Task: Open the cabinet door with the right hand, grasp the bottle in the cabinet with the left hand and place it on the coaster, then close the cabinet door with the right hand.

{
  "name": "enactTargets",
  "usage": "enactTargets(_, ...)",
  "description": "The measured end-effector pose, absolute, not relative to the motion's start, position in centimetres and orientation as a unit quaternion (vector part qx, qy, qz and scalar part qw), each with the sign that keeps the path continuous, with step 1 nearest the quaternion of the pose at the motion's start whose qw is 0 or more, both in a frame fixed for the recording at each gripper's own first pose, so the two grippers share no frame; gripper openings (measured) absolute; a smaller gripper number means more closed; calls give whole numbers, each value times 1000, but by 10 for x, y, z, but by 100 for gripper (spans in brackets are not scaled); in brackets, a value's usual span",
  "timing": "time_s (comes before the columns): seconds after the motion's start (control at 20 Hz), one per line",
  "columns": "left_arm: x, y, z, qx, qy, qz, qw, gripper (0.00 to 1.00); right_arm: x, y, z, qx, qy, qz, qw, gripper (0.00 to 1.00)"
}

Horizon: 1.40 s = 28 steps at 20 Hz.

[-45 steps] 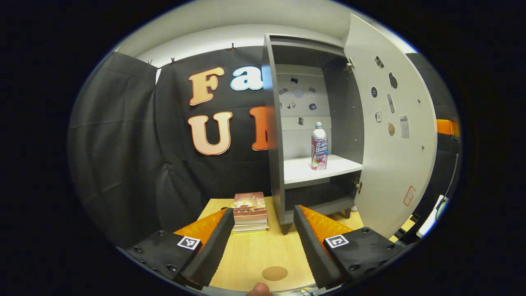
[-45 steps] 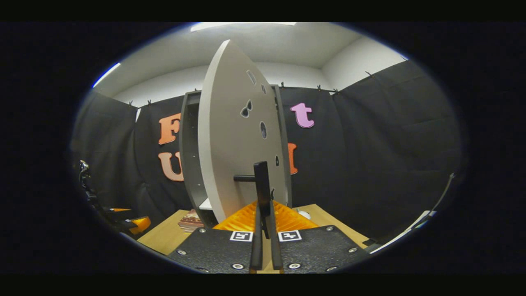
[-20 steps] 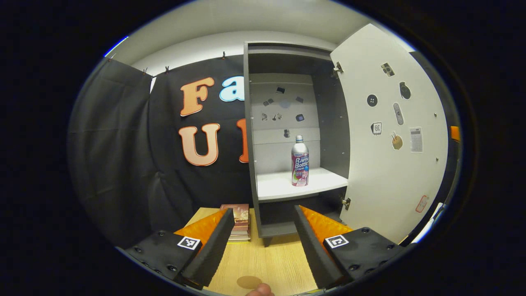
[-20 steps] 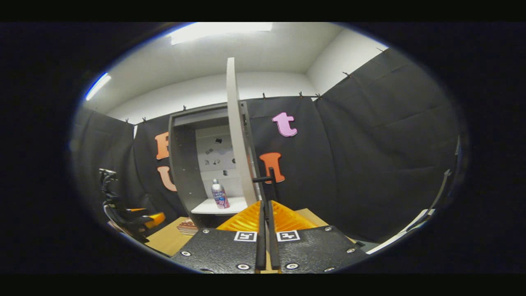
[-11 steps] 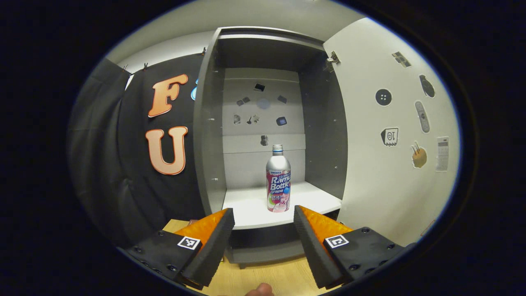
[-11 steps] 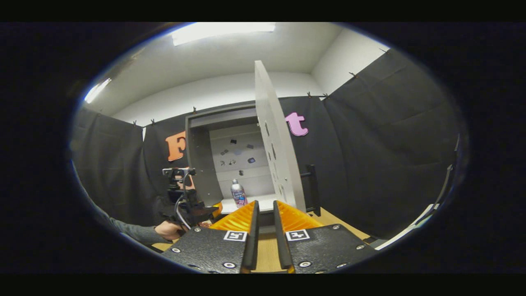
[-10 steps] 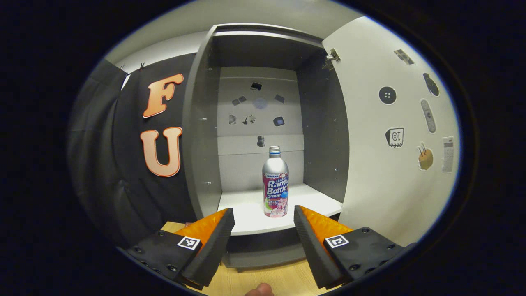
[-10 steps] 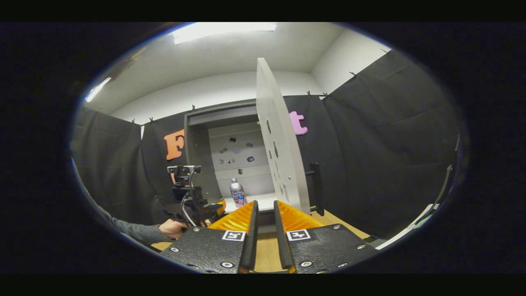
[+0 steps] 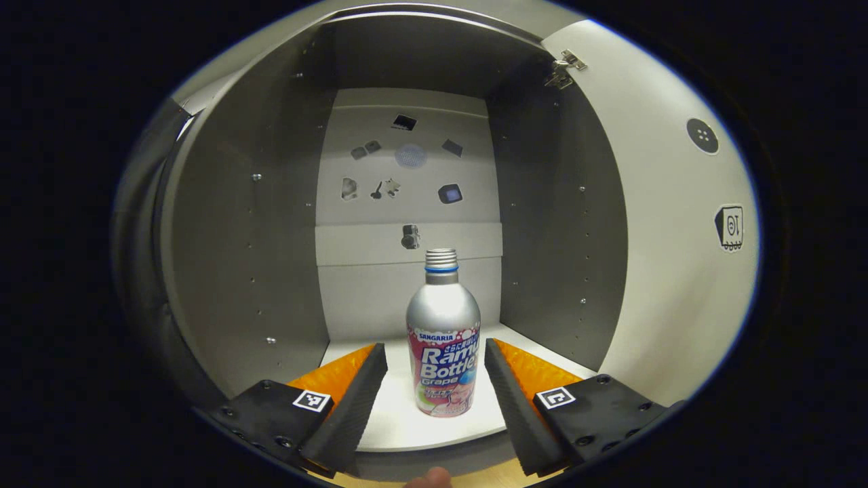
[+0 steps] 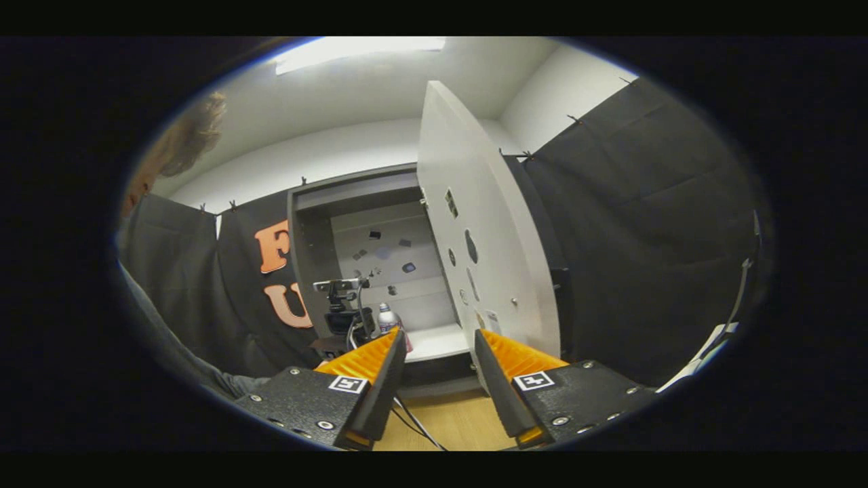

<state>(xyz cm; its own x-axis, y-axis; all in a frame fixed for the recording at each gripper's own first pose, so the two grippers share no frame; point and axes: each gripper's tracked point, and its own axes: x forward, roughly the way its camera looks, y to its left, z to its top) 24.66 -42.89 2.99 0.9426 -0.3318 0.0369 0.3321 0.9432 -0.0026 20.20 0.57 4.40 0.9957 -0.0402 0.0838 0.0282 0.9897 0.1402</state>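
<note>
I see the bottle (image 9: 443, 339) standing upright on the white shelf (image 9: 407, 423) inside the cabinet (image 9: 244, 237), toward the shelf's front edge and about midway between the side walls. My left gripper (image 9: 435, 359) is released, its two fingers spread to either side of the bottle's lower body with a gap on each side, so neither pad (image 9: 352, 396) touches it. Small stickers dot the cabinet's back panel (image 9: 407, 203) above the bottle's cap. The cabinet door (image 9: 678, 237) stands swung wide at the shelf's right side, hinge (image 9: 563, 68) at the top.

From the right gripper view, my right gripper (image 10: 439, 349) is also released, fingers parted and holding nothing, set back from the cabinet (image 10: 302, 230) over the wooden table (image 10: 454, 423). The door (image 10: 488, 230) stands open just beyond it. The left gripper (image 10: 342, 305) sits at the shelf's front edge, with the bottle (image 10: 386, 317) just behind it, partly hidden.
</note>
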Motion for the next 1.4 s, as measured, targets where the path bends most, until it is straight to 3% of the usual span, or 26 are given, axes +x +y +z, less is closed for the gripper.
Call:
enactTargets(0.05,255,-432,30,-4,-17,-170,985,94,204,8,42,62,-39,-18,997,64)
enactTargets(0.45,289,-451,25,25,-16,-178,984,95,227,26,27,53,-15,-26,998,66)
enactTargets(0.55,284,-449,29,23,-17,-182,983,86,228,26,23,54,-10,-24,998,66)
enactTargets(1.0,197,-397,60,9,-53,-168,984,85,199,34,4,63,10,13,998,66)
enactTargets(1.4,109,-329,-27,33,-4,-120,992,87,162,53,-46,83,63,62,993,66)
